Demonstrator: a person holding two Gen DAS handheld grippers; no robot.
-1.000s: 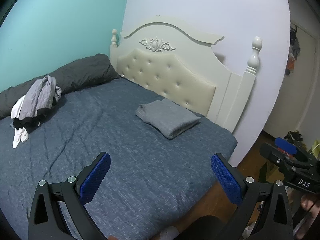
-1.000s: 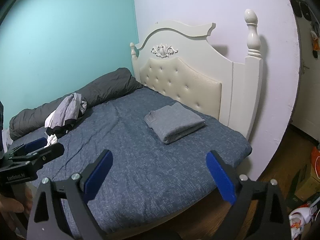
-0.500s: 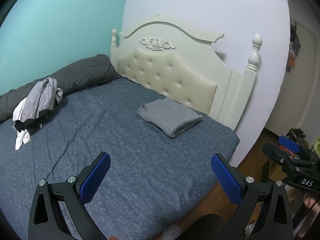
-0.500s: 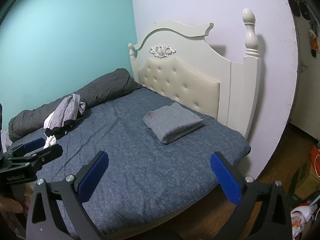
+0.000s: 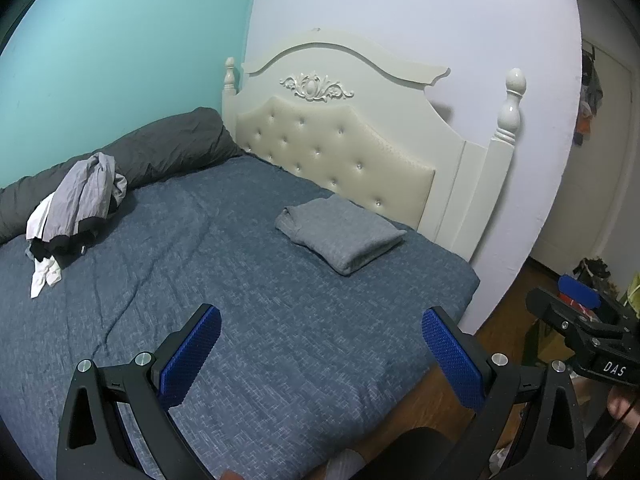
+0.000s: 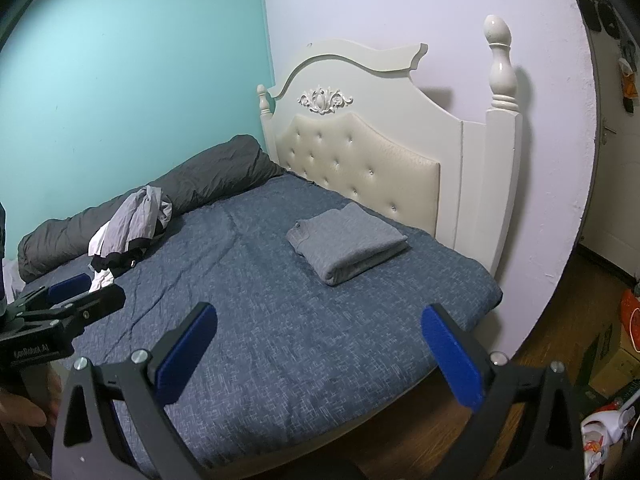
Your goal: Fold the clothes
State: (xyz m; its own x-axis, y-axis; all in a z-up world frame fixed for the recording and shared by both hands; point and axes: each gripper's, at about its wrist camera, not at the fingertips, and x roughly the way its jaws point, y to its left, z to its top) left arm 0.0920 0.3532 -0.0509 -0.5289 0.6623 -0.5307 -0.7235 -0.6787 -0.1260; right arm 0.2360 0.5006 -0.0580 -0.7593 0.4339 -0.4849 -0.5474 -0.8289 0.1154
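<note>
Both claws hang spread and empty over the bed (image 5: 120,320), the right claw (image 6: 318,354) having just opened fully, the left claw (image 5: 320,360) likewise; one folded grey garment (image 6: 348,242) sits at twelve o'clock, the unfolded pile (image 5: 76,208) waiting at ten.

A bed (image 5: 256,320) fills the middle and lower left of both views, covered in a blue-grey textured spread. At its head, upper centre, stands a cream headboard (image 5: 340,148) with a tufted panel, a carved floral crest (image 5: 316,87) and turned finial posts (image 6: 500,64). Along the bed's far edge, centre left, lies a dark grey rolled duvet (image 5: 168,148) against a teal wall (image 5: 120,48); the wall behind the headboard is pale lilac (image 6: 400,4). At lower right — wooden floor (image 6: 560,320), with cardboard boxes (image 6: 612,356) at the frame's edge.
</note>
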